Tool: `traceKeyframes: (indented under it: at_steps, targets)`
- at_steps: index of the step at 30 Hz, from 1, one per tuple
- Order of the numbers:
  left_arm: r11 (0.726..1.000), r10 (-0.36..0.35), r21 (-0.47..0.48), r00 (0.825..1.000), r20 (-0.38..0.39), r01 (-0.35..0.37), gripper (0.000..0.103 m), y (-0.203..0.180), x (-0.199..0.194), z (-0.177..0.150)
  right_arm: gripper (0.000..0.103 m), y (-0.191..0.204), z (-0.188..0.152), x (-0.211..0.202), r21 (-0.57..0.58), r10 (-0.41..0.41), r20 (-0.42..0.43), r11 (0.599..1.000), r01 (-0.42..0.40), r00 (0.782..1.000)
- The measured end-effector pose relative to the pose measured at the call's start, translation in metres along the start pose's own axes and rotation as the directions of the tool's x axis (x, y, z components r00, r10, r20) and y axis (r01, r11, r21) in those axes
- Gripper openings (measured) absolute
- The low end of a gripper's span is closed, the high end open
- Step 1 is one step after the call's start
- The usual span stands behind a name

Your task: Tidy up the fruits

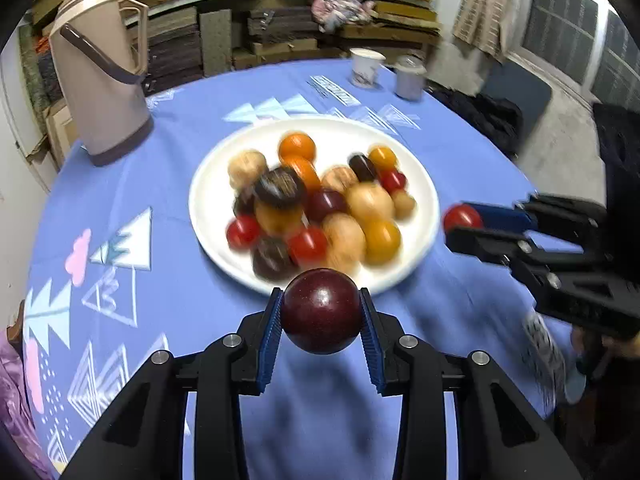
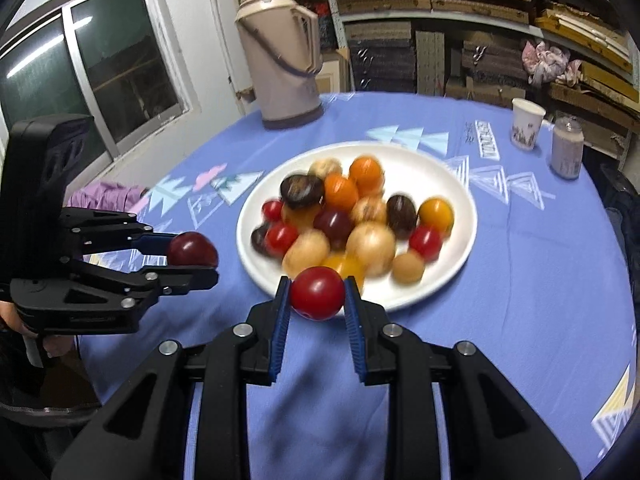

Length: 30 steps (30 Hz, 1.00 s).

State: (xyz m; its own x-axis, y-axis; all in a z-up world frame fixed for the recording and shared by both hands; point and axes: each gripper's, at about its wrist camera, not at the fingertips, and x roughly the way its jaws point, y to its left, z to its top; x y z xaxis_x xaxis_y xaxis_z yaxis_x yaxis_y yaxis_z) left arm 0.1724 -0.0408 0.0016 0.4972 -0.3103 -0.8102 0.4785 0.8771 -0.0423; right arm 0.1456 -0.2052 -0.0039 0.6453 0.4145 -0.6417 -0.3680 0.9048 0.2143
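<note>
The left wrist view shows the left gripper (image 1: 321,312) clenched on a dark red plum (image 1: 321,310), held above the blue tablecloth just in front of the white plate (image 1: 208,200). To the right of the plate in that view, the right gripper (image 1: 460,226) grips a red tomato (image 1: 461,217).

The right wrist view shows that tomato (image 2: 317,293) close up, pinched between blue pads (image 2: 281,320) over the plate's near rim (image 2: 400,300), and the left gripper (image 2: 196,258) with the plum (image 2: 191,249) left of the plate. It alone shows a dark window (image 2: 92,64) left of the plate.

The plate holds a blurred heap of fruit (image 1: 320,204): orange, yellow, red, tan and dark brown round pieces.

The round table (image 1: 180,184) carries a beige thermos jug (image 1: 98,80) behind the plate, plus a paper cup (image 1: 366,67) and a jar (image 1: 410,78). Shelves of stacked boards (image 1: 280,20) fill the wall beyond.
</note>
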Motion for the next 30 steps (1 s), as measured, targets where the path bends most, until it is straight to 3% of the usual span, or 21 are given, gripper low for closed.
traceKeyframes:
  at_steps: [8, 18, 20, 21, 23, 25, 30]
  targets:
    - [0.999, 0.020, -0.046, 0.999, 0.050, -0.018, 0.037, 0.011, 0.024, 0.053, 0.026, -0.017, 0.036, 0.026, 0.008, -0.012, 0.016, 1.000, 0.012, 1.000]
    - [0.994, 0.061, -0.091, 0.998, 0.017, -0.059, 0.037, 0.021, 0.069, 0.089, 0.027, -0.045, 0.062, 0.076, 0.055, -0.022, -0.008, 0.998, 0.022, 1.000]
    - [0.993, 0.071, -0.100, 0.997, 0.021, -0.069, 0.039, 0.023, 0.072, 0.092, 0.038, -0.049, 0.065, 0.081, 0.067, -0.049, -0.004, 0.997, 0.049, 0.999]
    - [0.991, 0.090, -0.099, 0.995, 0.033, -0.086, 0.038, 0.023, 0.072, 0.094, 0.055, -0.051, 0.066, 0.081, 0.079, -0.061, 0.006, 0.995, 0.061, 0.998]
    - [0.987, 0.125, -0.111, 0.991, 0.047, -0.119, 0.053, 0.026, 0.070, 0.094, 0.059, -0.053, 0.066, 0.079, 0.090, -0.072, 0.022, 0.994, 0.070, 0.997]
    - [0.984, 0.132, -0.130, 0.989, 0.069, -0.122, 0.062, 0.030, 0.064, 0.095, 0.059, -0.053, 0.064, 0.078, 0.082, -0.073, 0.015, 0.994, 0.071, 0.997]
    - [0.982, 0.143, -0.135, 0.987, 0.069, -0.133, 0.071, 0.031, 0.059, 0.092, 0.064, -0.049, 0.057, 0.073, 0.078, -0.076, 0.007, 0.994, 0.076, 0.997]
